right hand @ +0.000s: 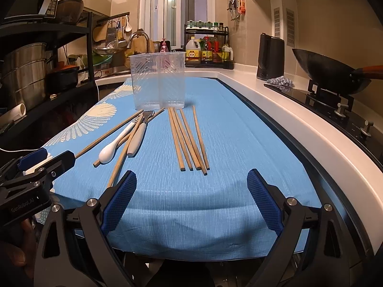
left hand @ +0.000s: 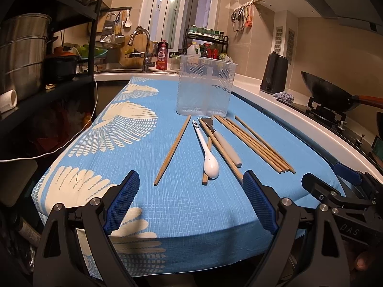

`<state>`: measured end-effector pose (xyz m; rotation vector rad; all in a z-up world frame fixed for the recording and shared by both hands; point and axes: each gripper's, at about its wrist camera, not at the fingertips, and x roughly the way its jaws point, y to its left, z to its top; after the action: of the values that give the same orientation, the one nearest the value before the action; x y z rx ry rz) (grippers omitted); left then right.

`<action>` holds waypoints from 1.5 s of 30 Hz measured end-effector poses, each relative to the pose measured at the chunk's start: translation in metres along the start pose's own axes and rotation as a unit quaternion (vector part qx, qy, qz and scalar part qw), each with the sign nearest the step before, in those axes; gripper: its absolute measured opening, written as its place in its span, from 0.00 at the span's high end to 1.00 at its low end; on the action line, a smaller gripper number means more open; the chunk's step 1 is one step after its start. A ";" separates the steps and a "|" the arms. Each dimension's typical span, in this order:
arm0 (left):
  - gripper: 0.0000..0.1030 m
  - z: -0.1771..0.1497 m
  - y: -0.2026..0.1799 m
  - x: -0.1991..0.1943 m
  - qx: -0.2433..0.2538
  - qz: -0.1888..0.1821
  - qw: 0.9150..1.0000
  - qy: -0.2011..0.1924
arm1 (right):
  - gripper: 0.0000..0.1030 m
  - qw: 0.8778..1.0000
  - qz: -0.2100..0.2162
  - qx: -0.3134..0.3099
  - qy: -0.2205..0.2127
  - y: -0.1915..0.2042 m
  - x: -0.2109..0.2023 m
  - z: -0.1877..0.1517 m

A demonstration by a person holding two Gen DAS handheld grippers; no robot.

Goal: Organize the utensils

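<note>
A clear plastic utensil holder (left hand: 205,86) (right hand: 158,81) stands upright on the blue patterned cloth (left hand: 186,205) (right hand: 229,129). In front of it lie several wooden chopsticks (left hand: 258,143) (right hand: 189,138), a white ceramic spoon (left hand: 209,160) (right hand: 115,146) and a white-handled utensil (left hand: 227,148) (right hand: 137,141). One chopstick (left hand: 171,148) lies apart to the left. My left gripper (left hand: 191,179) hovers open at the near cloth edge, nothing between its fingers. My right gripper (right hand: 191,179) is open too, empty, just short of the chopstick ends. Each gripper shows at the edge of the other's view.
A white counter (right hand: 275,110) runs along the right with a black kettle (right hand: 270,57), a rag (right hand: 281,82) and a wok (right hand: 330,71) on a stove. A sink tap (left hand: 143,47) and bottles stand behind. A black shelf with steel pots (left hand: 21,55) is at left.
</note>
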<state>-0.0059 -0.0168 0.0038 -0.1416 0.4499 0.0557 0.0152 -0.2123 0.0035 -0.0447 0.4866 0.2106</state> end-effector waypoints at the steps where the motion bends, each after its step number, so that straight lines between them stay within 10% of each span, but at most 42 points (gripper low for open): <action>1: 0.17 0.000 0.000 0.000 0.000 -0.001 1.000 0.000 | 0.11 1.000 0.000 0.000 -0.001 0.000 0.000 0.000; 45: 0.17 0.003 0.000 -0.007 0.009 -0.018 1.000 -0.014 | 0.23 1.000 0.003 -0.005 -0.008 0.010 -0.006 0.001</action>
<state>-0.0111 -0.0166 0.0100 -0.1316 0.4199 0.0183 0.0083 -0.2038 0.0075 -0.0519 0.4705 0.2200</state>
